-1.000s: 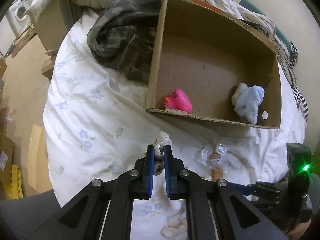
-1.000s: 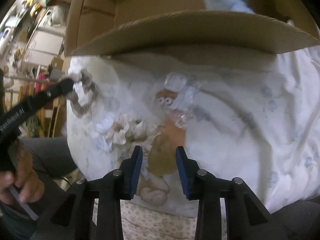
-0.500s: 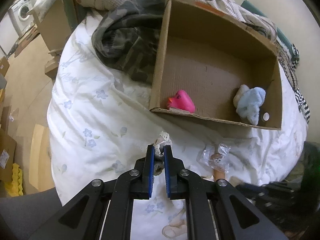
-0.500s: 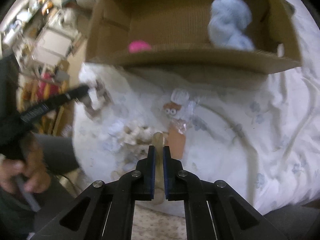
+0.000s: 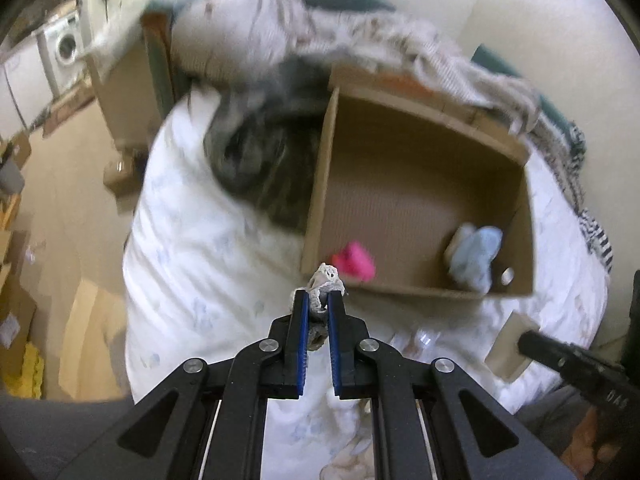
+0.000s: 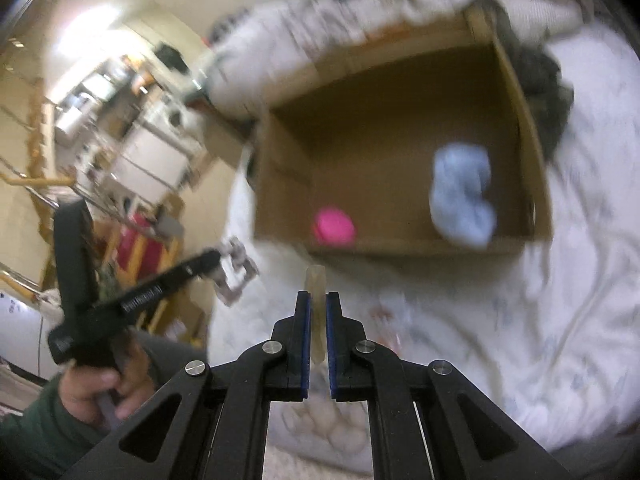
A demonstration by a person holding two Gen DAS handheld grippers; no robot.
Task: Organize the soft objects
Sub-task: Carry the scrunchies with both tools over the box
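A cardboard box (image 5: 324, 168) lies on the white bed, also in the right wrist view (image 6: 520, 92). Inside it are a pink soft toy (image 5: 354, 260) (image 6: 334, 226) and a pale blue plush (image 5: 476, 256) (image 6: 462, 196). My left gripper (image 5: 319, 300) is shut on a small cream lace cloth (image 5: 325, 280) and holds it above the bed in front of the box. My right gripper (image 6: 318, 300) is shut on a flat beige soft piece (image 6: 317, 280), also seen in the left wrist view (image 5: 512, 344). A clear-wrapped toy (image 5: 424, 338) lies on the bed.
A dark camouflage garment (image 5: 260, 160) lies left of the box. Rumpled blankets (image 5: 360, 36) are piled behind it. The bed's left edge drops to the floor (image 5: 68, 200), where cardboard boxes stand. A washing machine (image 5: 64, 46) is far left.
Both grippers have lifted with their objects and moved toward the box. The right gripper, open a second ago over the bed, closed on the beige piece and raised it.
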